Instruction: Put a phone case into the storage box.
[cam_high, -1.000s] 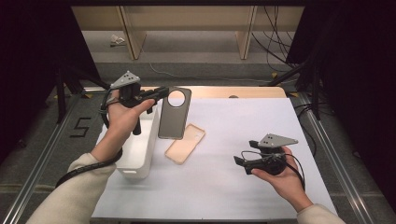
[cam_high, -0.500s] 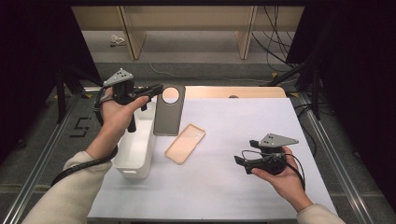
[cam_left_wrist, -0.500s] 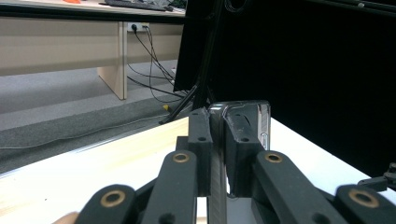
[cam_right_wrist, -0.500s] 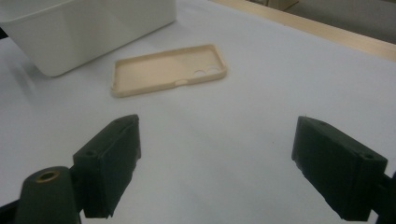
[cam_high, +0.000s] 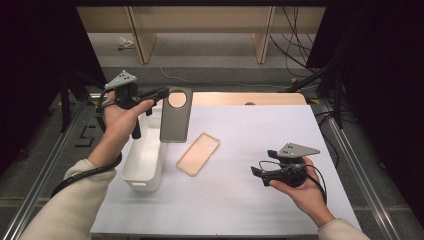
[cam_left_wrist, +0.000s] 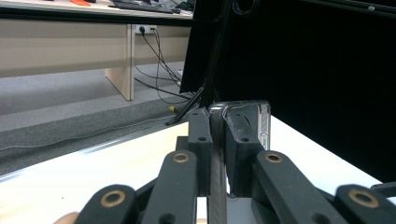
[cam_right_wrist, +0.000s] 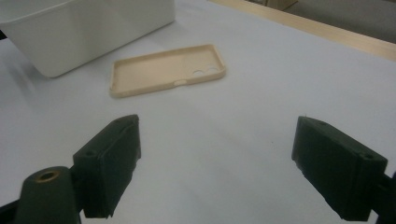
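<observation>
Two phone cases in play: left hand-held gripper (cam_high: 162, 93) clamps the grey case (cam_high: 176, 115), hanging above the white bin (cam_high: 145, 157)'s one-o'clock corner. Next, I'd judge: lower, release inside. Right hand-held gripper (cam_high: 257, 173) gapes empty.

The left hand (cam_high: 120, 116) is raised above the far left corner of the worktop (cam_high: 260, 200), forearm in a pale sleeve rising from the near left edge. Its left gripper (cam_high: 162, 93) points level toward the worktop's middle, jaws pressed close on the top edge of a dark phone case (cam_high: 176, 115) that hangs down from them. The right hand (cam_high: 300, 187) rests low over the worktop's near right part, palm up, cradling the right gripper (cam_high: 256, 173), whose jaws stand wide apart, pointing left.
</observation>
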